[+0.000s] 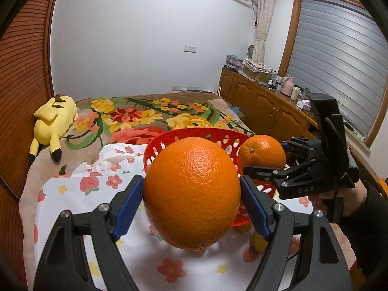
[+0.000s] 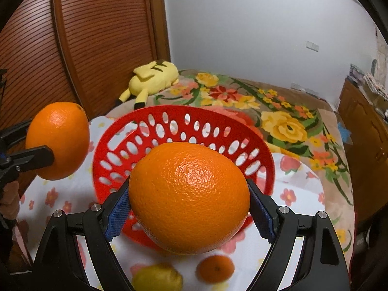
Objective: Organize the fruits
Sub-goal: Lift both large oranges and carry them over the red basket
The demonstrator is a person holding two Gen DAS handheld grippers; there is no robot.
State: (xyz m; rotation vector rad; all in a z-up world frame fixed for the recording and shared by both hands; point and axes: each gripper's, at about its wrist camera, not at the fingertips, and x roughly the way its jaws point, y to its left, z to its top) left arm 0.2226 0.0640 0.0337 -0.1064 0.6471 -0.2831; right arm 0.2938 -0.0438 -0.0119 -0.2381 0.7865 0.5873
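In the left wrist view, the left tool point(image 1: 191, 194) pinches a large orange point(image 1: 191, 194) between its blue pads point(image 1: 129, 206), which press on both sides of the fruit and hold it above the flowered sheet point(image 1: 80, 189) on the bed. Just behind the fruit stands a red basket point(image 1: 184, 133) with oval holes. To the right, the right tool point(image 1: 263, 156), held by a hand point(image 1: 339, 198) in a dark sleeve, grips a second orange point(image 1: 262, 151) near the basket's right rim. A yellow plush toy point(image 1: 52, 121) lies far left on the flowered blanket point(image 1: 145, 116). In the right wrist view, the right tool point(image 2: 189, 206) pinches its orange point(image 2: 189, 198) between the blue pads point(image 2: 118, 213), raised in front of the red basket point(image 2: 169, 111), which looks empty where it shows. At the left, the left tool point(image 2: 48, 143) holds the other orange point(image 2: 58, 140) clear of the basket, beside its left rim. On the sheet point(image 2: 291, 194) below, a small orange point(image 2: 214, 268) and a lemon point(image 2: 157, 277) lie blurred, just outside the basket. The plush toy point(image 2: 152, 77) lies beyond.
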